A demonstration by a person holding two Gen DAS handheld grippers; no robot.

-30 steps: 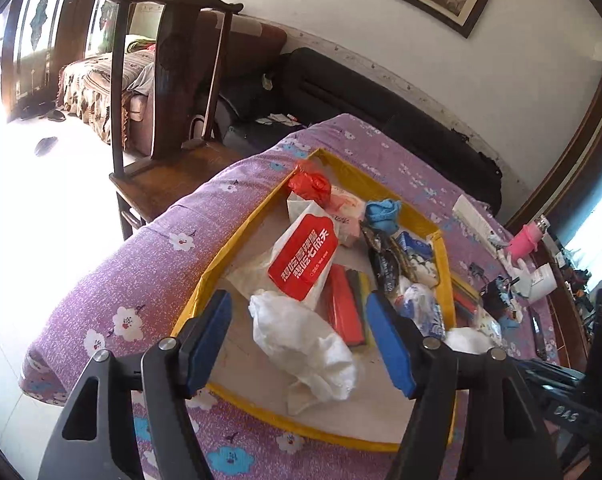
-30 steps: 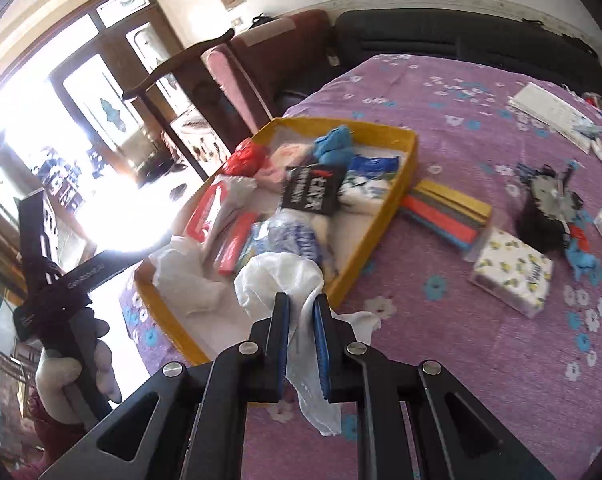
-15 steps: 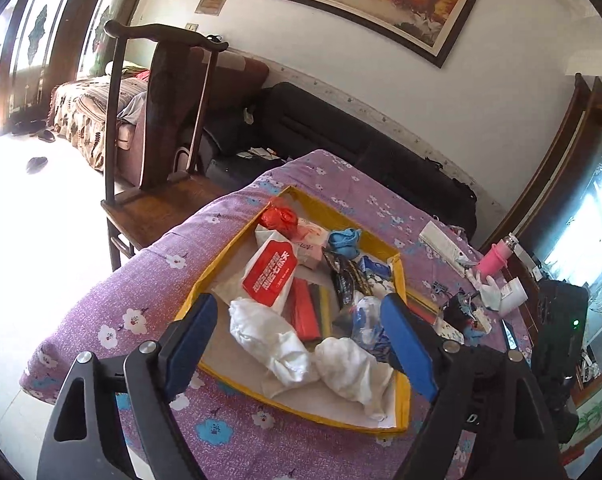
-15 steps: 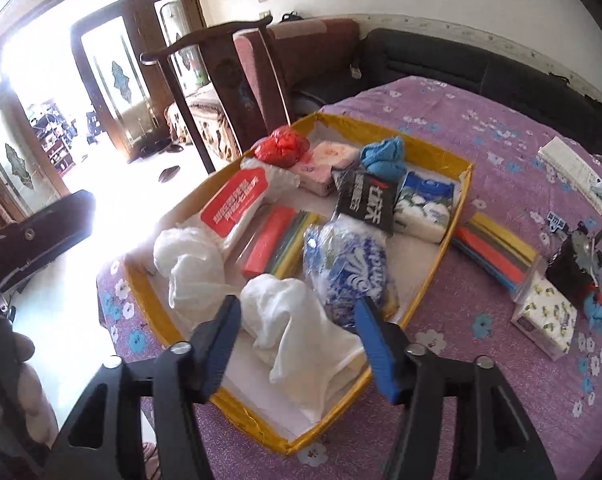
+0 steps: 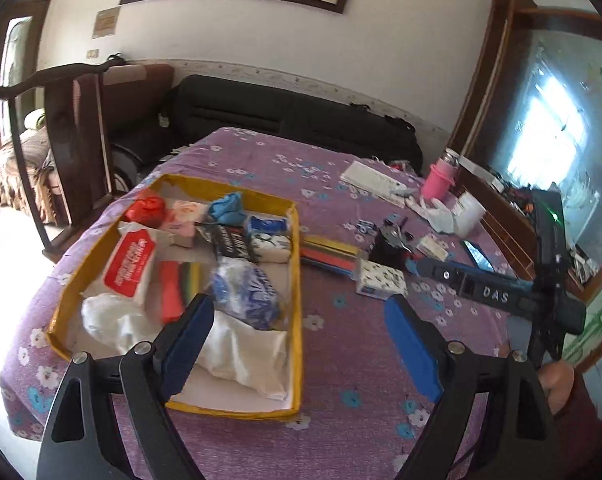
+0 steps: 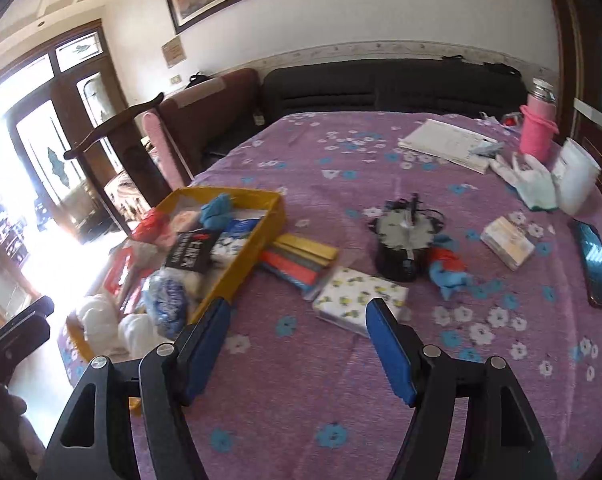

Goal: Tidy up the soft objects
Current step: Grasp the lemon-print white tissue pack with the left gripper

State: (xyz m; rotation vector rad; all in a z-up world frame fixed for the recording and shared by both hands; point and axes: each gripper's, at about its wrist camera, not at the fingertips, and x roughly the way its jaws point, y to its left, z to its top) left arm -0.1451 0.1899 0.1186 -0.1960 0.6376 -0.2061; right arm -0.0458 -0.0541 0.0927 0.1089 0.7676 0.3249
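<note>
A yellow tray (image 5: 297,264) on the purple flowered table holds soft things: two white bags (image 5: 245,348), a blue patterned bag (image 5: 247,292), a red-and-white tissue pack (image 5: 131,264), a red bag (image 5: 147,208), a blue cloth (image 5: 227,206). The tray also shows in the right wrist view (image 6: 241,268). A lemon-print tissue pack (image 6: 359,300) and a pack of coloured strips (image 6: 301,260) lie right of the tray. My left gripper (image 5: 301,344) is open and empty above the tray's near right corner. My right gripper (image 6: 301,344) is open and empty above the cloth, near the tissue pack.
A black round device (image 6: 405,240), a blue-and-red cloth (image 6: 447,266), a small box (image 6: 507,242), a phone (image 6: 595,264), a pink bottle (image 6: 537,128), a white cup (image 6: 577,184) and a notebook (image 6: 447,144) lie on the table. A wooden chair (image 5: 73,140) stands at left.
My right gripper opened and let go of the white bag, which now lies in the tray. Both grippers have drawn back and swung right, toward the table's middle.
</note>
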